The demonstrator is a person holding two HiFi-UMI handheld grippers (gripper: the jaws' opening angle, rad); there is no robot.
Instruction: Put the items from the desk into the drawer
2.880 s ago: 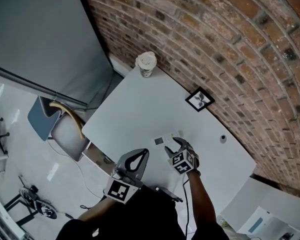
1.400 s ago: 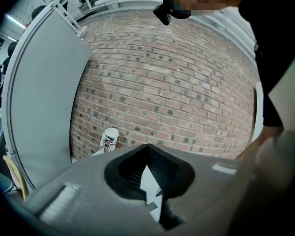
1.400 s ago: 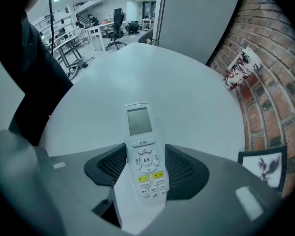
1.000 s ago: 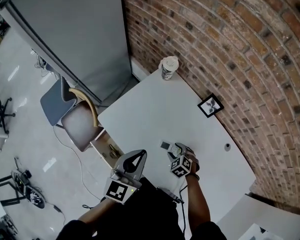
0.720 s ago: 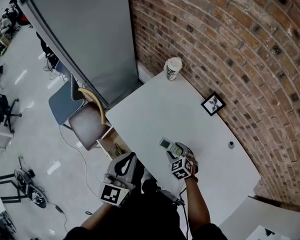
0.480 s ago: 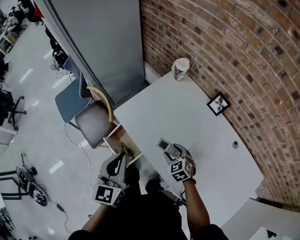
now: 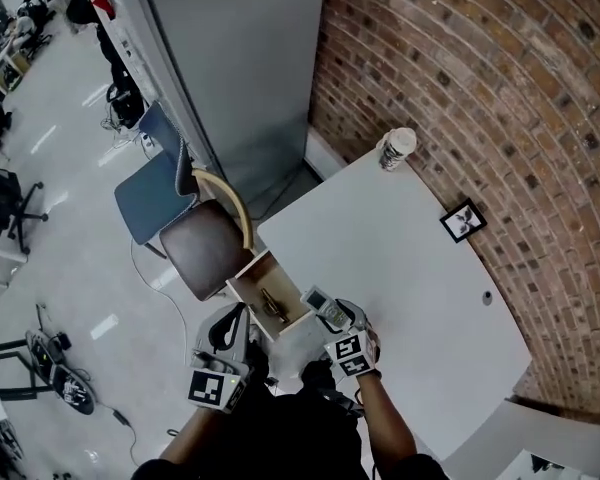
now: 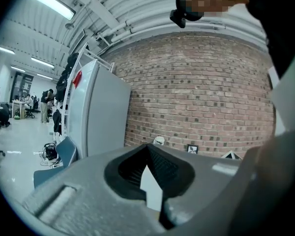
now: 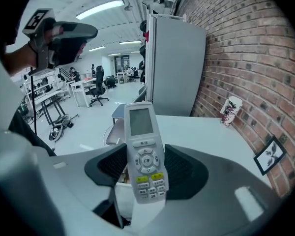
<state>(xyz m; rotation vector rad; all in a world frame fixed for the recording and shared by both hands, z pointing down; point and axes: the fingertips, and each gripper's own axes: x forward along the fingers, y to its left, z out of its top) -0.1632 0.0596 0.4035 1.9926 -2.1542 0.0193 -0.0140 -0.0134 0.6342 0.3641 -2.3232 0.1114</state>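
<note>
While my left gripper [image 8: 147, 149] is pressed together and empty, the open drawer [image 7: 250, 268] sits right of it. Beside its right edge, my right gripper [image 9: 145, 165] pinches the remote control [image 9: 141, 127] across its button half. I judge it light, stiff and slick.

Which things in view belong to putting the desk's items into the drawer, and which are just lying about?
Job: remote control, held by the right gripper; open drawer; desk; probably next, paper cup and picture frame.
Lying about: brown chair; blue chair; grey cabinet.
</note>
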